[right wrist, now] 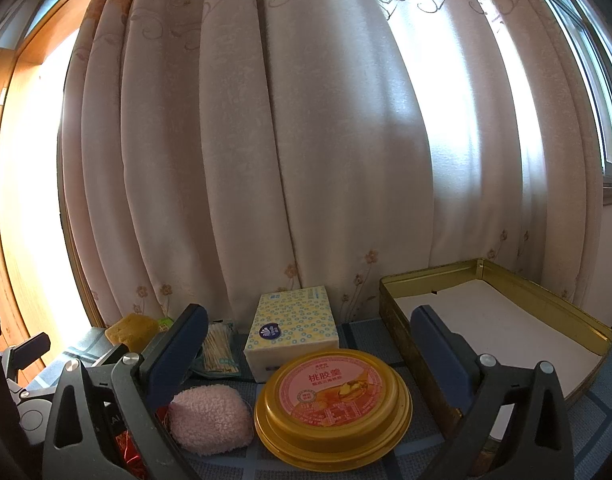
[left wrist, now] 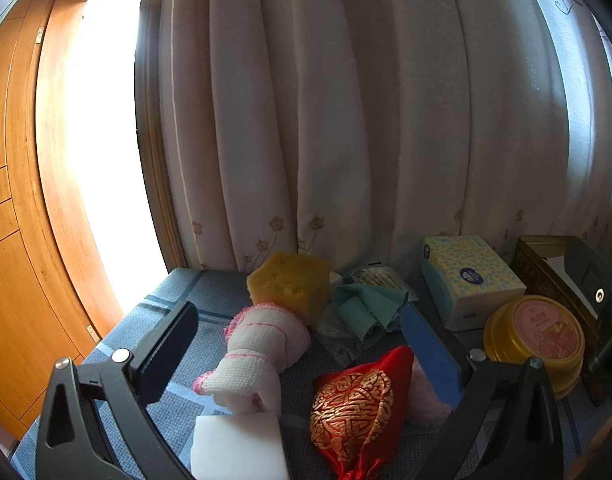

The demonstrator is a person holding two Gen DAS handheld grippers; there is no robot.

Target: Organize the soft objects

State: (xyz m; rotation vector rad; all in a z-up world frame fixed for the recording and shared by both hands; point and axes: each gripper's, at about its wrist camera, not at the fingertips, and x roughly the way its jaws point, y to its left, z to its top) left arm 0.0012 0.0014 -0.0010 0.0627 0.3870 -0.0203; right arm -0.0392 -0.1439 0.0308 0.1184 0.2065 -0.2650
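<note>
Hardly begun, by the look of it: gold tin tray [right wrist: 501, 320] at 2 o'clock in the right view holds only its white liner. Soft things all out on the blue cloth [left wrist: 210, 292]: rolled white towel [left wrist: 262, 344], yellow sponge [left wrist: 290, 284], red pouch [left wrist: 353, 408], white foam block [left wrist: 238, 444], pink puff [right wrist: 210, 420]. Left gripper [left wrist: 302, 348] spread wide around towel and pouch, pinching nothing. Right gripper [right wrist: 309, 344] likewise spread, empty, over the round gold tub [right wrist: 331, 400].

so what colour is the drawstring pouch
Red with a gold woven pattern, clearest in the left wrist view.
</note>
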